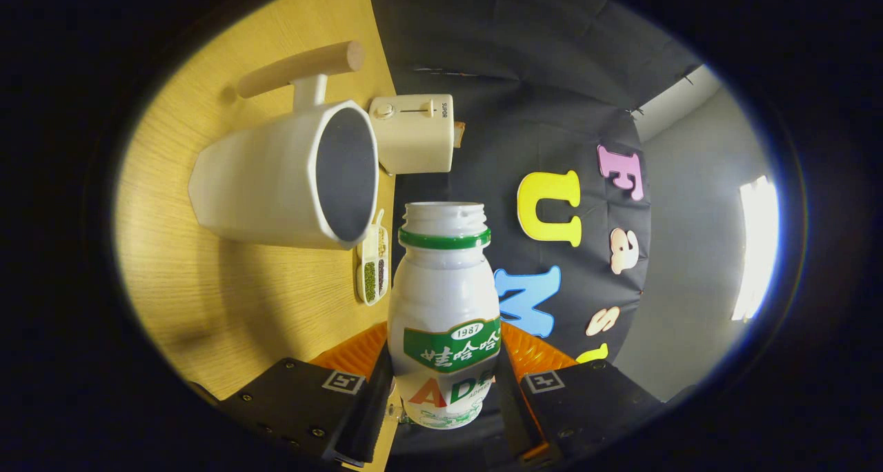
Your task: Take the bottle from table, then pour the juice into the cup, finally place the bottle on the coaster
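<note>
Jaws clamp the bottle [443, 306], hiding its lower sides.

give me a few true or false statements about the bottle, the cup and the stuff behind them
1. The bottle sits between the jaws of the gripper, both pressing on it. True.
2. The bottle has its cap on. False: the threaded mouth is open.
3. The white cup has a wooden handle. True.
4. The cup is filled with juice to the rim. False: its inside looks dark and no juice shows.
5. A cream toaster stands beyond the cup. True.
6. The small divided dish lies inside the cup. False: it lies on the wooden table beside it.
</note>
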